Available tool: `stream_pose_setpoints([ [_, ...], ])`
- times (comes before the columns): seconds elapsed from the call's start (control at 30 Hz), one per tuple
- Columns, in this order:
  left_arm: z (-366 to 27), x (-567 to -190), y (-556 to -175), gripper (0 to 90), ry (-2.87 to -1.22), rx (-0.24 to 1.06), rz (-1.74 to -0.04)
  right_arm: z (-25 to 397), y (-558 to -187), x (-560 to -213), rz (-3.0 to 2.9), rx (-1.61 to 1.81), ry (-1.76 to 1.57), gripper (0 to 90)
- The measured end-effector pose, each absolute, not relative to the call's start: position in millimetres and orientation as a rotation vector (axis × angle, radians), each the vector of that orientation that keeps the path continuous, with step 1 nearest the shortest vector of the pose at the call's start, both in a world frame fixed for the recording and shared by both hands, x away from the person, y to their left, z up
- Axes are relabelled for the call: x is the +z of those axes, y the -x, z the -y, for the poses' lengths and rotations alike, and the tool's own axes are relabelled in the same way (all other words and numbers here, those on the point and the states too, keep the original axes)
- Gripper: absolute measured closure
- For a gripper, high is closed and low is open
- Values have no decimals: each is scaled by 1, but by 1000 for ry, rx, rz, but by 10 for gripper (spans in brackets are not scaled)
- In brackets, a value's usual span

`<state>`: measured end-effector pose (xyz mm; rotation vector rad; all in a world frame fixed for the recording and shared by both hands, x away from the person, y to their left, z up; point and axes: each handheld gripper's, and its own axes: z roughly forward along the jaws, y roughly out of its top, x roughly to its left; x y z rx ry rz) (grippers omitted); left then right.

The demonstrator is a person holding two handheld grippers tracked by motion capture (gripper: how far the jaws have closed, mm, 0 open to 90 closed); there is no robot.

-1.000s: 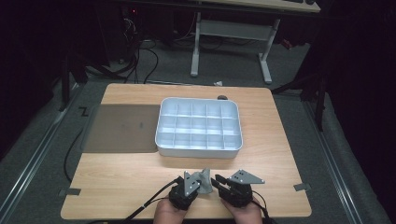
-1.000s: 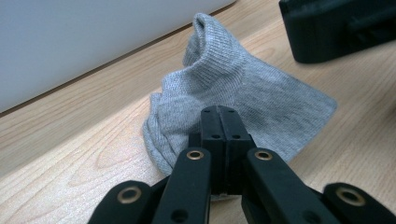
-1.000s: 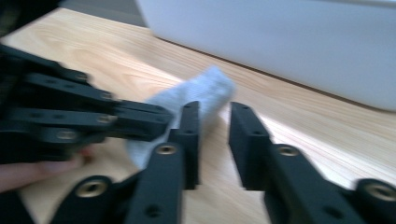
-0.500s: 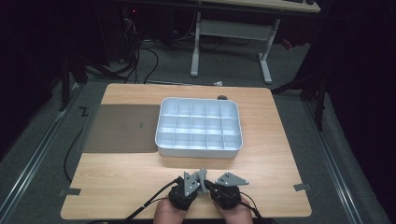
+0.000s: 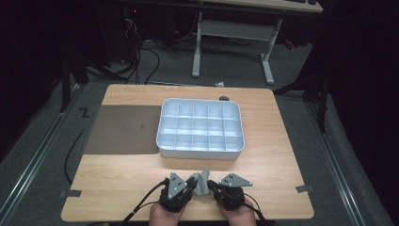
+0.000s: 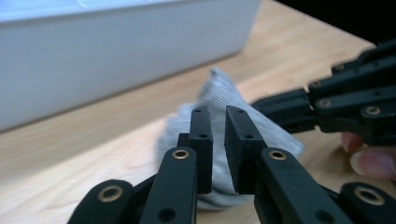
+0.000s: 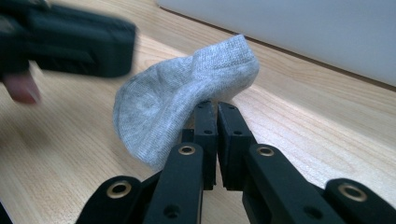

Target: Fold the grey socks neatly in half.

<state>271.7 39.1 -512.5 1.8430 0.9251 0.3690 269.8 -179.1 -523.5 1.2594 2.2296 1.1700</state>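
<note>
1. While the person's hands are resting at the near edge of the tabletop [image 5: 117, 188], both tools are meeting over a small grey sock [image 5: 202, 183] that is sitting between them, just near of the white compartment tray [image 5: 162, 125].
2. The left tool [image 6: 218, 116] is showing its jaws almost together with a narrow slit between them, and the sock is lying behind and under the tips; I cannot tell whether any fabric is actually being pinched there.
3. The right tool [image 7: 215, 109] is holding its jaws nearly closed too, and the sock's edge is draping over the left jaw tip, so it seems to be pinching the hem, which would explain why the sock is standing up off the wood instead of lying flat.
4. Each tool is coming at the sock from its own side, probably so the fabric can be stretched, folded or opened between two grips.
5. The tray is sitting well within reach just beyond the sock, its compartments looking empty from above, which suggests the sock is being readied for one of them.
6. A dark mat [image 5: 122, 129] is lying to the left of the tray, touching its side, and nothing is resting on it.
</note>
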Motion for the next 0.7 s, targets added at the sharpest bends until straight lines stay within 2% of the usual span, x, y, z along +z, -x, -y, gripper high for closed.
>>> stream_pose_setpoints([
  [0.13, -50, -515, -277, 818, -1854, 396, -982, 177, -269, -524, -2233, 1169, -1259, 874],
  [0.2, -47, -524, -287, 822, -1960, 373, -1033, 177, -268, -524, -2234, 1169, -1254, 874],
  [0.3, -41, -530, -289, 831, -2016, 357, -1033, 177, -267, -522, -2228, 1174, -1253, 873],
  [0.7, -25, -532, -282, 835, -2044, 329, -993, 181, -264, -517, -2205, 1185, -1252, 864],
])
